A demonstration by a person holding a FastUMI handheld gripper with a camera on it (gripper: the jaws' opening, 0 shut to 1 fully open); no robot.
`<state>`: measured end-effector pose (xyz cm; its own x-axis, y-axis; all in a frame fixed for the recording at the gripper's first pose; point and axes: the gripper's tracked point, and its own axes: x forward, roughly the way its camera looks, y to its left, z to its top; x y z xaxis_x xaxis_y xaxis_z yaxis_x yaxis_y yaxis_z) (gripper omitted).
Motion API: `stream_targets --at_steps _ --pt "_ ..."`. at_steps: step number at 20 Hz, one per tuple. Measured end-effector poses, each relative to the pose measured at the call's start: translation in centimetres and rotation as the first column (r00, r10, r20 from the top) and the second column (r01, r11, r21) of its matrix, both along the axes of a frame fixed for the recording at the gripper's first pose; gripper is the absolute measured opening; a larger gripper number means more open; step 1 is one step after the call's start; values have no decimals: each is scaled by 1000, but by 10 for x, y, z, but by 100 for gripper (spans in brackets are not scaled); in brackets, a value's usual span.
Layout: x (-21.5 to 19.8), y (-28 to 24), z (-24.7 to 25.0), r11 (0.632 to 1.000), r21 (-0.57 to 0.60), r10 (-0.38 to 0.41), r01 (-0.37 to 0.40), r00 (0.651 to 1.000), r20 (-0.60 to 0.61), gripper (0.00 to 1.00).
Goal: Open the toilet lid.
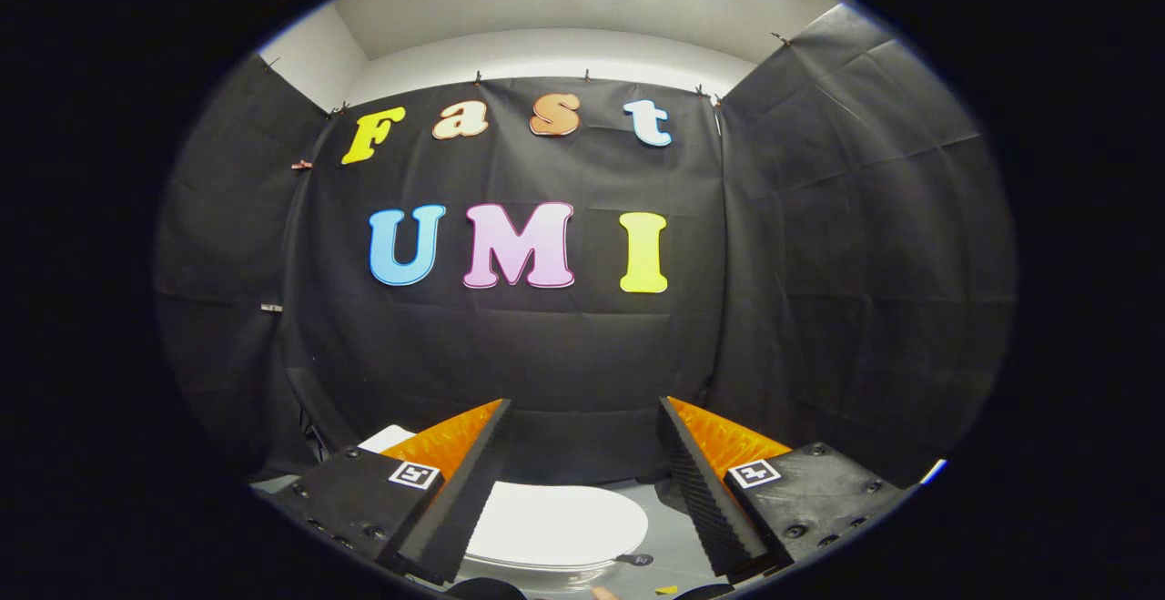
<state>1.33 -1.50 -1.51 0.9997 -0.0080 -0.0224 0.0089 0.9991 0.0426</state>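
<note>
A white toilet lid (555, 524) lies flat and closed low down, seen between and below my two fingers. My gripper (582, 409) is held well above it, open wide, with nothing between the fingers. The left finger (473, 482) covers the lid's left part. A small dark tab (640, 560) sits at the lid's near right edge.
A grey floor (678, 536) surrounds the toilet. Black cloth walls (819, 309) close the booth behind and on both sides. A white piece (387, 438) shows just left of the left finger. A small yellow scrap (666, 590) lies on the floor.
</note>
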Motion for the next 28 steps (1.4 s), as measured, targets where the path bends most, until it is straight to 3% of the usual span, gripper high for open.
stream_targets --at_steps 8,14,22,28 --pt "36 -44 -64 994 104 -28 35 997 -68 100" --pt "69 -96 -138 974 192 -93 124 982 -162 99" --pt "98 -157 -273 883 388 -119 263 926 -359 99" --pt "107 -177 -392 744 532 -74 404 841 -535 99"
